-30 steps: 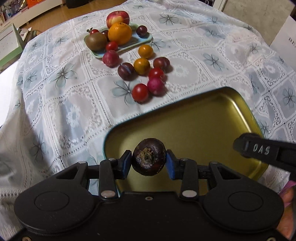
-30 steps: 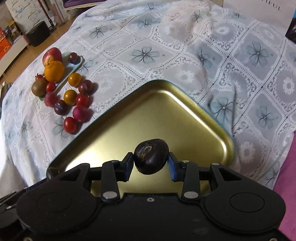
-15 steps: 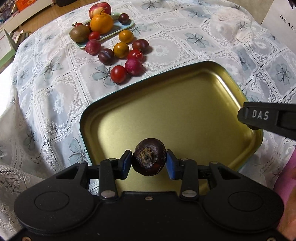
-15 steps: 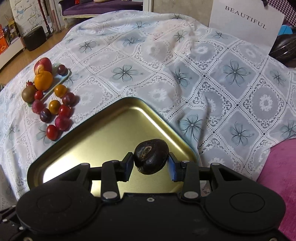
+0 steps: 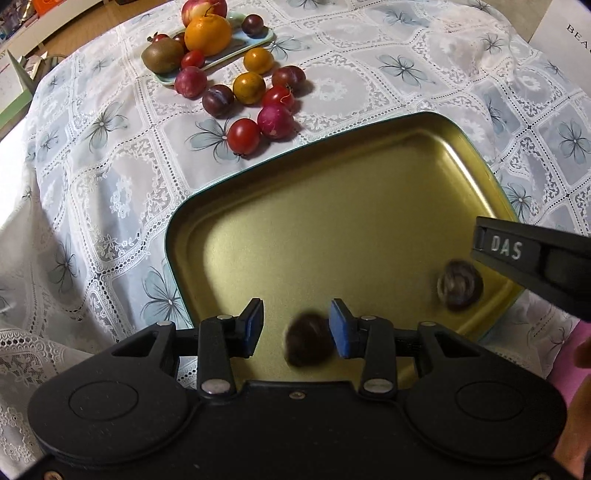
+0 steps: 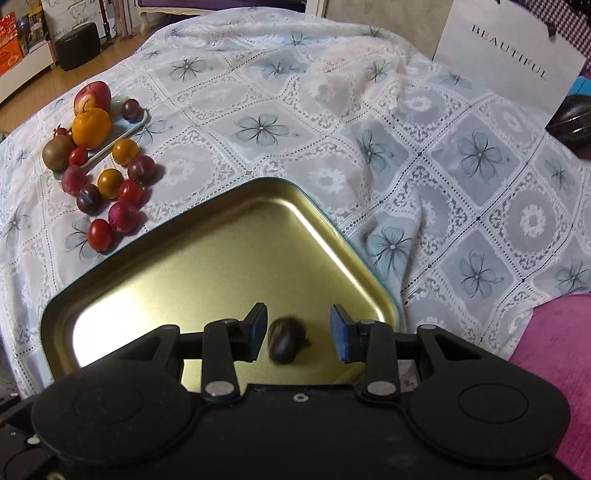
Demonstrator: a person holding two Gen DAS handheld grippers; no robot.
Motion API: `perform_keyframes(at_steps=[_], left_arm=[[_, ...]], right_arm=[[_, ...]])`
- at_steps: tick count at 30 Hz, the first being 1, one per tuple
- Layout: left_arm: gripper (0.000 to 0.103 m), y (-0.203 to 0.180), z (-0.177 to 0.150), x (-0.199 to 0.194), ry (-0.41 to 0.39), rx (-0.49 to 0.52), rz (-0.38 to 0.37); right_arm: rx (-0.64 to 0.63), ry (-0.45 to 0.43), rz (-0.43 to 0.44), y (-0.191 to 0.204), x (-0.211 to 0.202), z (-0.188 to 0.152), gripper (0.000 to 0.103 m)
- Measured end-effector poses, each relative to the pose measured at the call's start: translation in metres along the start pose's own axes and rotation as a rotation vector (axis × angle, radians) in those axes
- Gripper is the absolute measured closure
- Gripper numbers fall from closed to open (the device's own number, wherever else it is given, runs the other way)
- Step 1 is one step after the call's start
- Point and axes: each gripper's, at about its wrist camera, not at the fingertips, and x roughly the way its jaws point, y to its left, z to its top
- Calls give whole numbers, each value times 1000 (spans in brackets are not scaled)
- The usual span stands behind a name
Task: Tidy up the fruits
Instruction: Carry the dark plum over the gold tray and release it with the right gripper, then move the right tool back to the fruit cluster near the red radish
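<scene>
Left claw (image 5: 297,328) wide, dark fruit (image 5: 308,343) blurred between pads, over gold tray (image 5: 332,206). Right claw (image 6: 298,326) wide, second dark fruit (image 6: 284,341) loose, lower frame. Remaining fruit pile (image 5: 255,99) upper left.

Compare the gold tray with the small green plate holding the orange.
The gold tray is large, metallic and close to both grippers; the green plate is small, pale and far off. The tray holds only two dark, blurred fruits; the plate is crowded, with an orange, among others. Both are shallow, round-cornered and rest on the tablecloth.
</scene>
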Motion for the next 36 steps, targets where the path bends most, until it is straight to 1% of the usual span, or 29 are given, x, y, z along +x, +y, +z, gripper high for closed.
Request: perform_keyframes(at_steps=[12,18,21,28,33,36], left_arm=[[55,2,0,0,12,-8,10],[55,11,0,-3,2,-27,14],[55,17,2,-3,3,-32,18],[55,46,21,-7,-26,-90,54],[55,69,39,-11,-63,-104,101],[55,82,52,-11,-73,-111,113]], right_arm=[[6,7,19,1,-1,0,66],[3,37,31,3,0,-1,64],[-9,34,26,5,-1,-2,64],[-55,-5,1,14,-4,-3,63],[-33,9,46,14,-2,-2,63],[-23,14,33,18,-1,-3,63]])
